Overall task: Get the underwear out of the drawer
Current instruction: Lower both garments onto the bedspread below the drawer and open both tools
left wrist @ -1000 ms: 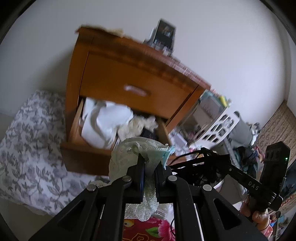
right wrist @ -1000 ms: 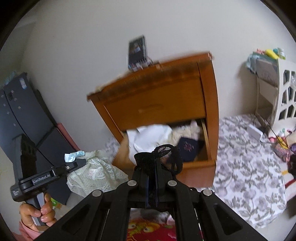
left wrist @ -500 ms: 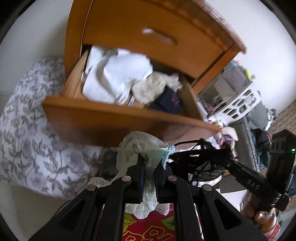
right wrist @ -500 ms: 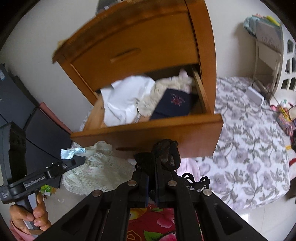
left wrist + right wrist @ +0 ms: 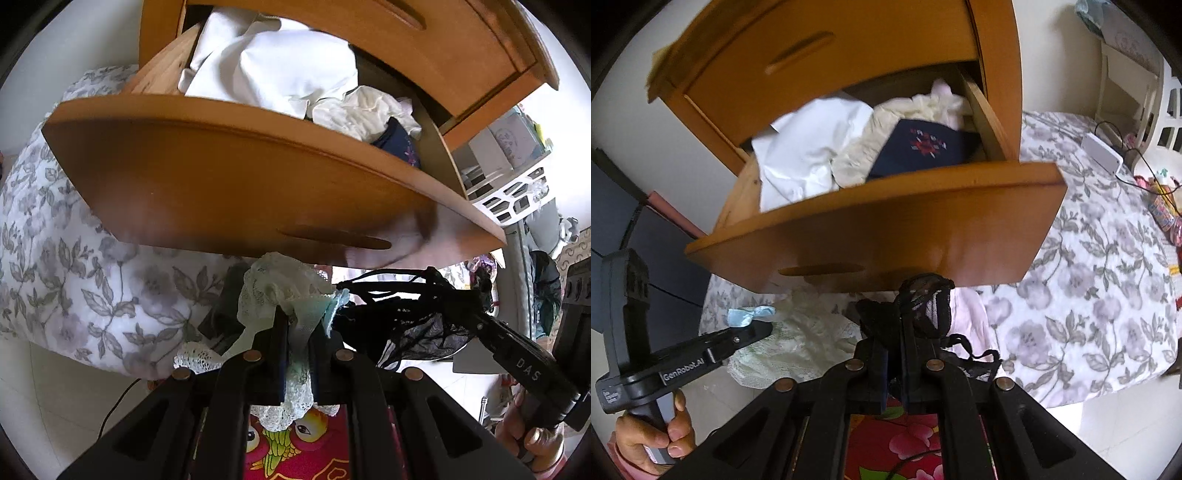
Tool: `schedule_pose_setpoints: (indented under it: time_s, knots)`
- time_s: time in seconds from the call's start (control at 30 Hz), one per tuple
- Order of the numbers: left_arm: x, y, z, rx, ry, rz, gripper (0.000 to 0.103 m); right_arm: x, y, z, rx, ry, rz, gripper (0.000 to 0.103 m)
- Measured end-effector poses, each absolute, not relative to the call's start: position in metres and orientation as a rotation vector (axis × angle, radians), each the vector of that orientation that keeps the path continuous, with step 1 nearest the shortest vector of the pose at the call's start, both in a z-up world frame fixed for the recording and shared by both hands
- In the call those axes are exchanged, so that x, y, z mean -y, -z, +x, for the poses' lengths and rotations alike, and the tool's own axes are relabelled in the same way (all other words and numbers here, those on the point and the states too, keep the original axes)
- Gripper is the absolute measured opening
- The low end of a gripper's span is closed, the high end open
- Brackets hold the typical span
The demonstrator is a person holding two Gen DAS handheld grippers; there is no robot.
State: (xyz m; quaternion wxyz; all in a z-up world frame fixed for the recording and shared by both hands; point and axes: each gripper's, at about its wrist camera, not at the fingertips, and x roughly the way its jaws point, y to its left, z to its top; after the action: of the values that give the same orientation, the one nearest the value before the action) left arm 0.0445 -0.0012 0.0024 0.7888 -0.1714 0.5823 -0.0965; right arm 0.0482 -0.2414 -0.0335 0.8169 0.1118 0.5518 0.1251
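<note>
My left gripper [image 5: 298, 332] is shut on pale green lace underwear [image 5: 275, 290], which bunches above the fingertips and hangs down between them. My right gripper [image 5: 894, 334] is shut on black lace underwear [image 5: 925, 304]; the left wrist view shows the same black piece [image 5: 410, 325] dangling from that gripper. Both grippers point down, just below the front panel of the pulled-out wooden drawer [image 5: 229, 177] [image 5: 886, 221]. Inside the drawer lie a white garment [image 5: 809, 147], a cream frilly piece [image 5: 871, 147] and a navy folded item [image 5: 927, 147].
A floral grey-and-white quilt [image 5: 1089, 277] spreads under and beside the nightstand. A red patterned cloth [image 5: 295, 450] lies below the grippers. White lattice baskets [image 5: 513, 192] stand to the right, and a dark panel [image 5: 665, 236] stands at the left. A hand [image 5: 653, 435] grips the left tool's handle.
Both grippers have sunk and tipped downward with their underwear still held. The drawer front now fills the upper view, and the nightstand top has gone out of sight.
</note>
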Motion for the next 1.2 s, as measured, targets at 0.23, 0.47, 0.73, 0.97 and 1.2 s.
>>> schedule_pose_setpoints:
  time_s: [0.23, 0.47, 0.73, 0.97, 1.2]
  knots:
    - [0.000, 0.011, 0.050, -1.293, 0.183, -0.368, 0.011, 0.239, 0.042, 0.054, -1.204, -0.263, 0.228, 0.008]
    - [-0.004, 0.016, 0.052, -1.313, 0.144, -0.369, 0.046, 0.242, 0.050, 0.058, -1.235, -0.230, 0.224, 0.009]
    - [-0.011, 0.021, 0.054, -1.343, 0.065, -0.347, 0.072, 0.243, 0.053, 0.059, -1.248, -0.194, 0.195, 0.060]
    - [-0.017, 0.022, 0.053, -1.326, 0.004, -0.306, 0.086, 0.241, 0.053, 0.059, -1.243, -0.195, 0.175, 0.081]
    - [-0.023, 0.020, 0.054, -1.294, -0.041, -0.278, 0.097, 0.244, 0.047, 0.058, -1.199, -0.187, 0.168, 0.103]
